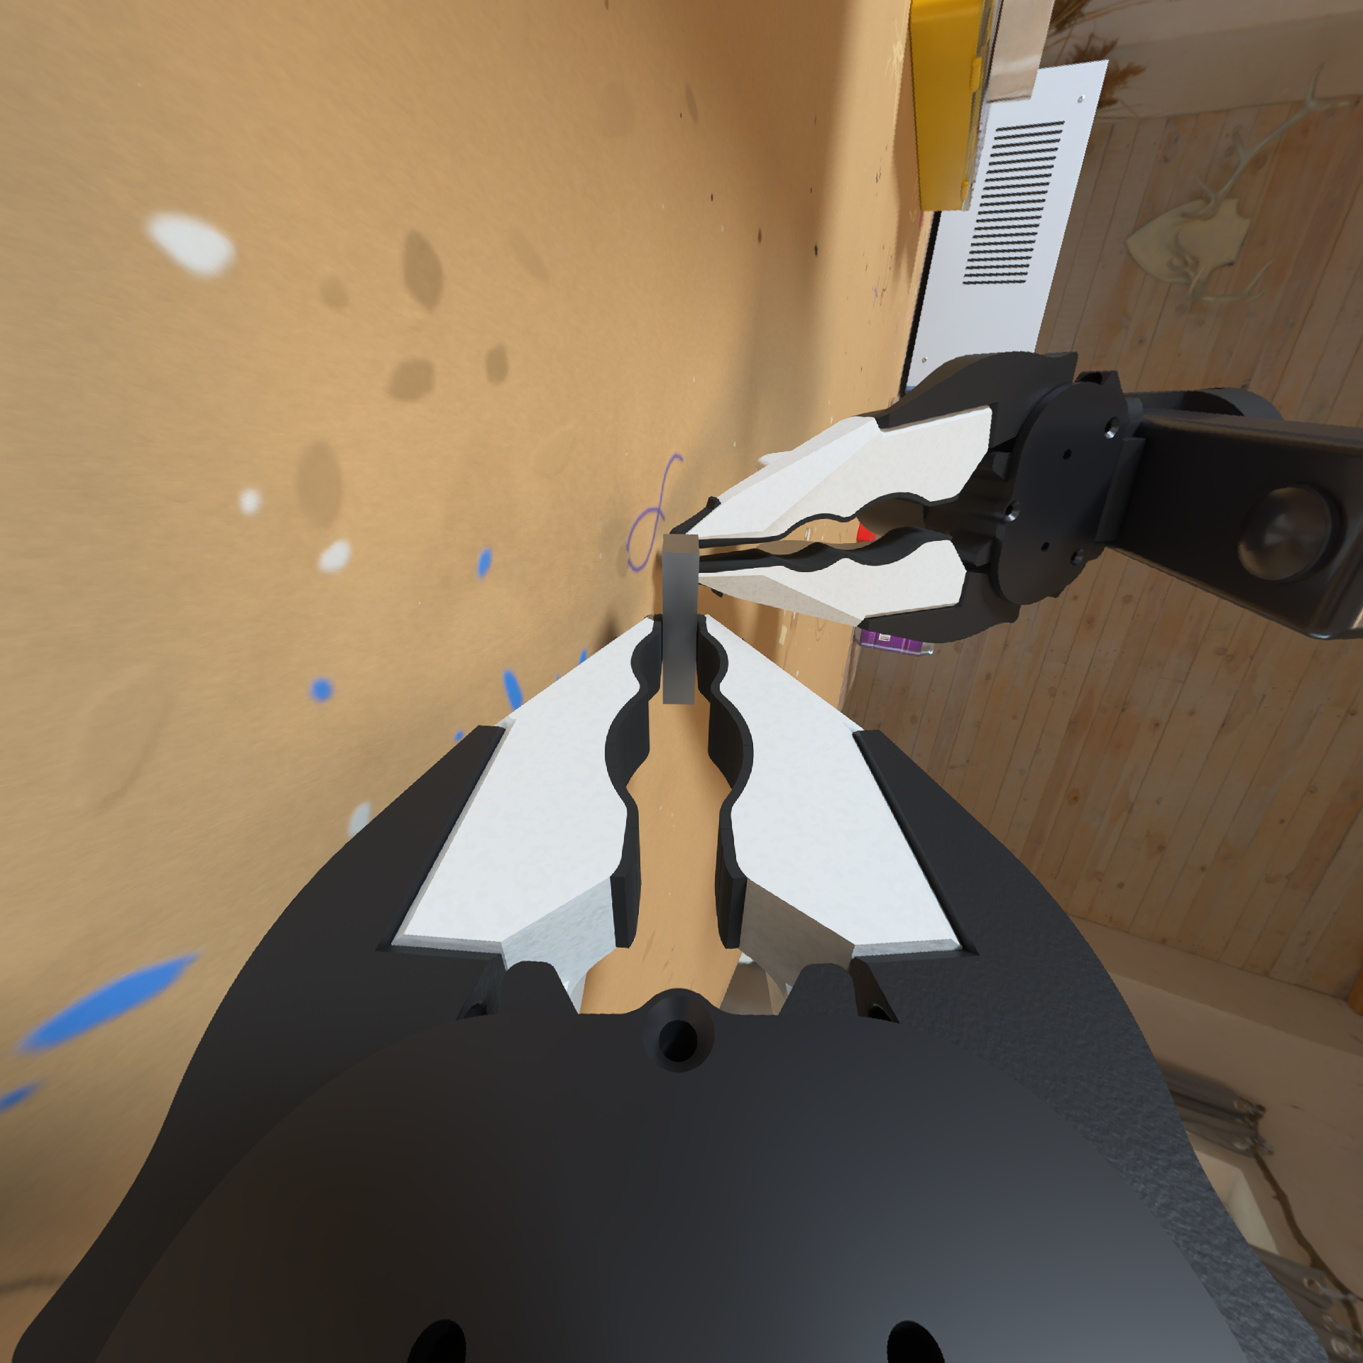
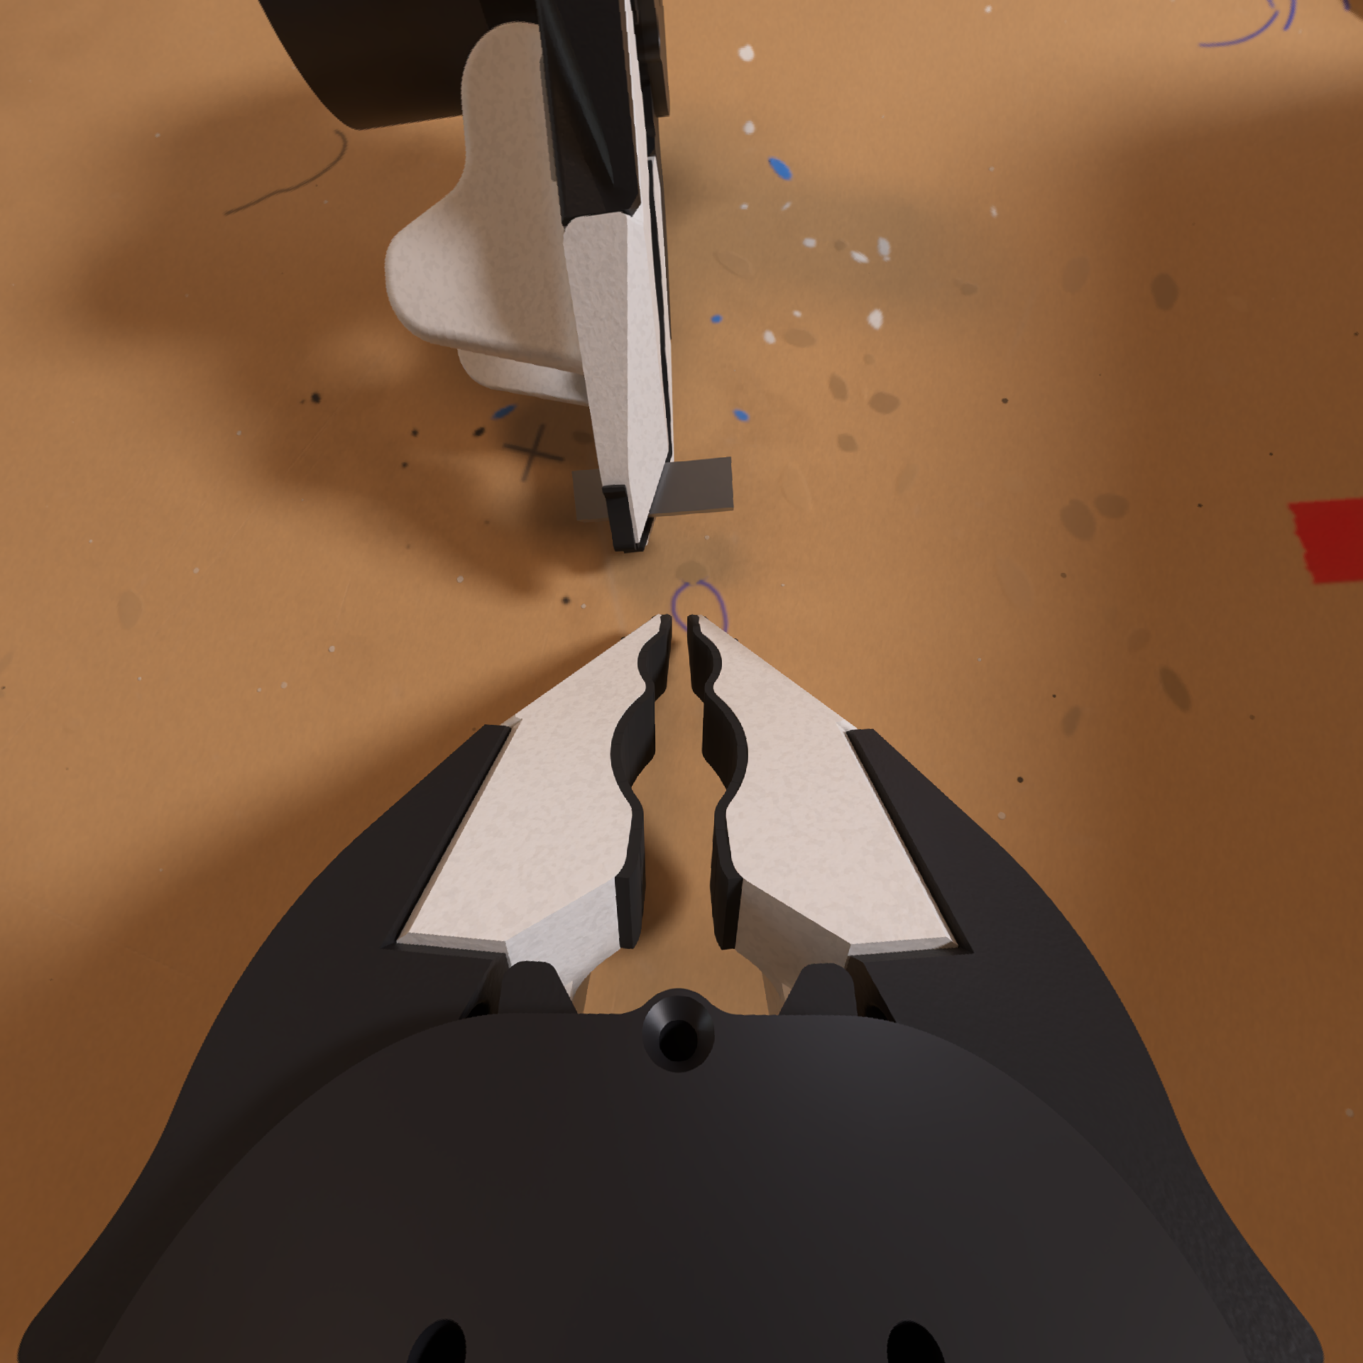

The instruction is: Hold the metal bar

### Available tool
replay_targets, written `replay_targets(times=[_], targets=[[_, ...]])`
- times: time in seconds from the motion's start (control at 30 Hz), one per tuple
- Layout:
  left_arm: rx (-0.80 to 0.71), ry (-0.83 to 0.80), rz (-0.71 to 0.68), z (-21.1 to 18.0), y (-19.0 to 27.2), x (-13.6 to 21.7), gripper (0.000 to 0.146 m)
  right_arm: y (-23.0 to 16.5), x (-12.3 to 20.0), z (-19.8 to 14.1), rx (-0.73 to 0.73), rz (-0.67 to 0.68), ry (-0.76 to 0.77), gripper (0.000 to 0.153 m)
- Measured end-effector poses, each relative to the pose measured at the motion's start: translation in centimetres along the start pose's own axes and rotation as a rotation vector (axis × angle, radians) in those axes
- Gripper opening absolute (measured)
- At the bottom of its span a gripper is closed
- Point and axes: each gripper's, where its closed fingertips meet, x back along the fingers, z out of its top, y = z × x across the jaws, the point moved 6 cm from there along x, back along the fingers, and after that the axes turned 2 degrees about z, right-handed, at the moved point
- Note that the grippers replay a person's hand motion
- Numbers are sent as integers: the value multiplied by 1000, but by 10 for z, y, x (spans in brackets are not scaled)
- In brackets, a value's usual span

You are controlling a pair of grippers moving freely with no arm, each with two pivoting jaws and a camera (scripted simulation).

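1. The biggest risk I see is the metal bar (image 1: 678,627) slipping. My left gripper (image 1: 677,627) is clamped on it only with the very fingertips, so any twist or jolt could let it pivot or drop onto the tabletop (image 1: 369,442) below.

2. The right gripper (image 2: 677,623) sits just beside the bar's far end, with its fingers nearly together and nothing between them. From the left wrist view its tips (image 1: 689,546) look very close to the bar, but I cannot tell whether they touch. If I push it forward as it is, I judge it would knock the bar rather than take hold, and could lever it out of the left grip.

3. The two grippers are close to each other, so a careless move could make their fingers collide.

4. The bar itself is a short, flat, dull grey strip with square ends. In the right wrist view it (image 2: 693,487) lies level, sticking out both left and right of the left gripper's fingers (image 2: 627,442), more of it showing on the right.

5. It hangs in the air above the tabletop, clear of the surface, over a small purple pen loop (image 2: 697,601).
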Motion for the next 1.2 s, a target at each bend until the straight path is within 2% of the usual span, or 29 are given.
replay_targets(times=[0.2, 0.33, 0.53, 0.87, 1.07, 1.2], targets=[[-1, 11, -2, -1, 0, 0, 8, 5, 2, -6, 27, 57, 11, 0], [-8, 14, 6, -2, 0, 0, 8, 7, 5, -4, 71, 33, -34, 2], [-18, 9, 8, -2, 0, 0, 8, 6, 9, 3, 100, 25, -20, 4], [-20, 11, 9, -3, 0, 0, 8, -2, 0, 8, -48, -33, -74, 6], [-20, 10, 12, -2, 0, 0, 8, -2, -1, 6, -27, -40, -70, 5], [-10, 10, 7, -2, 0, 1, 8, 0, 1, 2, 39, -13, -35, 3]])
